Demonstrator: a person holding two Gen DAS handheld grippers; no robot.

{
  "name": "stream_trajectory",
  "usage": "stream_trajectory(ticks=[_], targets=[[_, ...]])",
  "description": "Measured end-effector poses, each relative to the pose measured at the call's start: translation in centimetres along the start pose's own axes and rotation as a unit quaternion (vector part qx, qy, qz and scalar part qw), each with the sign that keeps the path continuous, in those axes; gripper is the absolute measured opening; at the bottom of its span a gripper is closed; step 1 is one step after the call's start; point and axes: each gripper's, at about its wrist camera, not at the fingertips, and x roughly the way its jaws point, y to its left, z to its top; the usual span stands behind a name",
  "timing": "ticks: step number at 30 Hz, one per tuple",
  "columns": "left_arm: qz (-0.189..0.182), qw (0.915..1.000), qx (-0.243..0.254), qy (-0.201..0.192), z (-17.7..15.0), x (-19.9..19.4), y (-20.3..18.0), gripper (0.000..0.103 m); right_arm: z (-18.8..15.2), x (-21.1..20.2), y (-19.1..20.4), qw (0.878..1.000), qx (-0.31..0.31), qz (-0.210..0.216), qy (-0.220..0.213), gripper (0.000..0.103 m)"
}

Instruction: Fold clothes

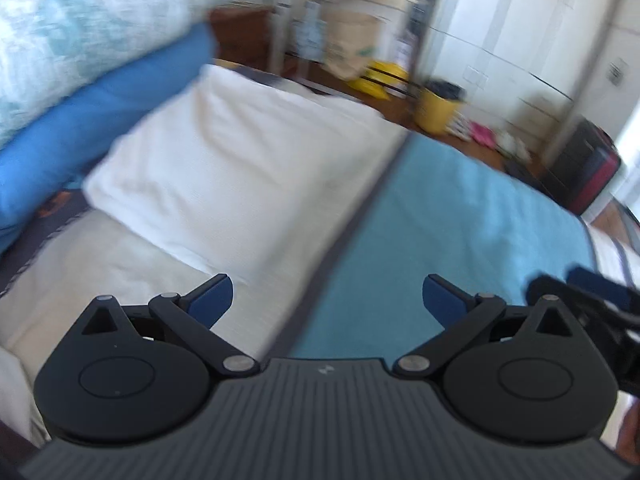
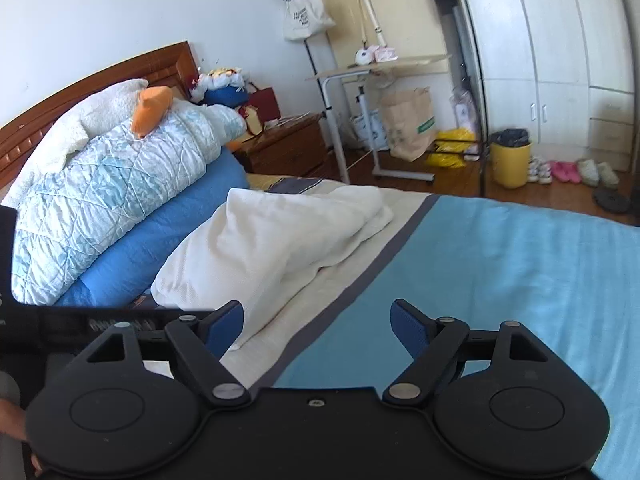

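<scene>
Both tongs, left (image 1: pixel 327 300) and right (image 2: pixel 317 326), tilt downward with jaws spread wide, gripping nothing.

A home bedroom is shown: a wooden-headboard bed (image 2: pixel 100 76) at left, a white built-in wardrobe (image 2: pixel 552 40) upper right, shoes (image 2: pixel 564 170) beside it.

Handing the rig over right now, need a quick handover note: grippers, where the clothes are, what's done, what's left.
Left gripper: open, nothing between the fingers.
Right gripper: open, empty too.
White garment: lies on the bed, on the cream part beside the grey stripe, below the blue pillow. It looks bunched and loosely doubled over, not a neat fold.
Done: at most a rough first fold.
Left: regrasp the edges, flatten, finish folding.
</scene>
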Motion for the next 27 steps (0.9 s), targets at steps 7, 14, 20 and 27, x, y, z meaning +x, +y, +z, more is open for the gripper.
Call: stream_trajectory(ticks=[7, 14, 20, 27], targets=[[0.025, 0.9982, 0.055, -0.001, -2.6, -1.8, -3.7, 0.103, -2.0, -3.1, -0.2, 1.0, 0.003, -0.026, -0.008, 0.085], [0.041, 0.9963, 0.074, 0.01, -5.1, -1.0, -5.5, 0.103, -4.1, -3.7, -1.0, 0.998, 0.014, -0.053, -0.003, 0.085], [0.04, 0.9973, 0.062, 0.005, -6.5, -0.1, -6.2, 0.103, -5.0, -3.7, -1.4, 0.997, 0.009, -0.082, -0.002, 0.085], [0.046, 0.997, 0.063, 0.001, -7.3, 1.0, -6.5, 0.103, -5.5, -3.5, -2.1, 0.997, 0.023, -0.075, -0.001, 0.085]])
